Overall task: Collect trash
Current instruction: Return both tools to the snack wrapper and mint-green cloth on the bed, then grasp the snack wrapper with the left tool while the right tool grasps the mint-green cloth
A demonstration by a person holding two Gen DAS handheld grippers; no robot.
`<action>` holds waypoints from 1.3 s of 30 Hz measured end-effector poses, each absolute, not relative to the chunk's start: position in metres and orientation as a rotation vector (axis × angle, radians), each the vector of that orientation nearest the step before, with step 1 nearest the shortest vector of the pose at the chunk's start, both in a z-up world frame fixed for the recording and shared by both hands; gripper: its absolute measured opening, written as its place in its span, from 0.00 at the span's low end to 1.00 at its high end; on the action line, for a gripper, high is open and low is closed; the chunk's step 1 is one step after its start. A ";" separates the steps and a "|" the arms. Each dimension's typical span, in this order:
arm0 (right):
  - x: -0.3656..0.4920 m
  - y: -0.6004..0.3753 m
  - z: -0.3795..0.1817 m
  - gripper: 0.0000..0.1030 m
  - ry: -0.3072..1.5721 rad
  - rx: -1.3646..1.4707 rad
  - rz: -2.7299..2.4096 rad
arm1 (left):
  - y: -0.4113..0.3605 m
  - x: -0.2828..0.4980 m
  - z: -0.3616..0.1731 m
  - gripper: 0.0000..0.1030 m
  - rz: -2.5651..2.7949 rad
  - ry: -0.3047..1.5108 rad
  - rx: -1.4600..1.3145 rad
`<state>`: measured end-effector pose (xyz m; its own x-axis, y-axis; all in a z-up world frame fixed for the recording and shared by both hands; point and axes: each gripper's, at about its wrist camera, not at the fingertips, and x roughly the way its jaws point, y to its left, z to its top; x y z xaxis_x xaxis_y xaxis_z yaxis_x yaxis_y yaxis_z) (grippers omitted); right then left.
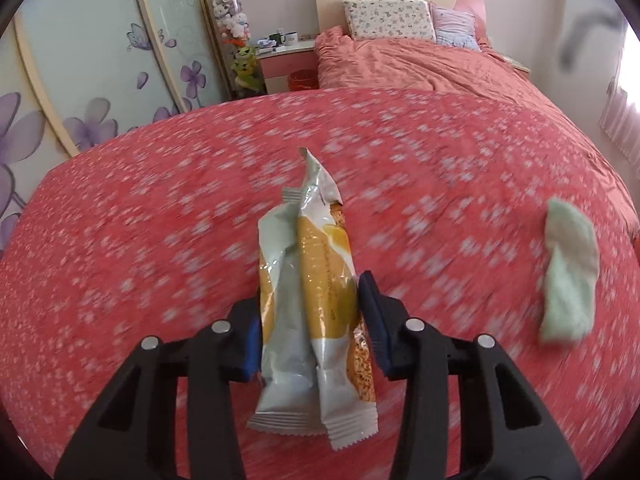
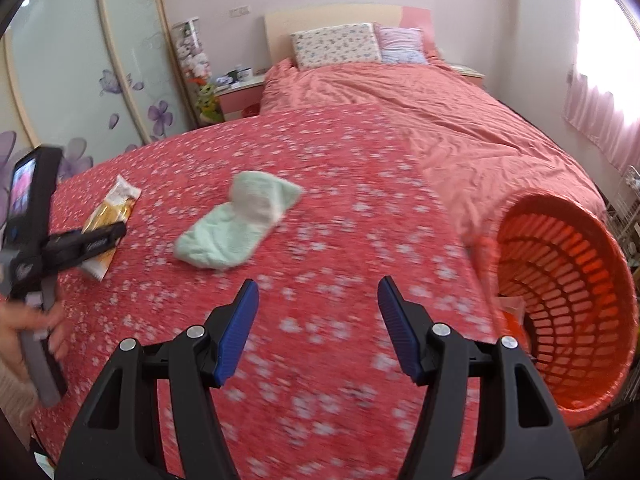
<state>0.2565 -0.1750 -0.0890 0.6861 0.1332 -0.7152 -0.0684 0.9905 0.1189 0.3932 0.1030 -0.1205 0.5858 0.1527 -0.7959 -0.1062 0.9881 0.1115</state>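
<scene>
The left gripper (image 1: 310,312) squeezes the crinkly yellow-and-white snack wrapper (image 1: 310,300) over the red flowery bed cover (image 1: 120,240), ready for the orange plastic basket (image 2: 568,280). The right gripper (image 2: 318,320) gapes, holding nothing.

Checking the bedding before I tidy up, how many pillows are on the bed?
2: a floral pillow against the headboard, and a pink striped pillow touching its right side. More could be hidden behind them.
</scene>
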 end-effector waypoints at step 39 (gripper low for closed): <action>0.275 -0.130 -0.099 0.62 0.854 0.071 0.101 | 0.142 0.363 -0.123 0.48 0.125 0.912 -0.031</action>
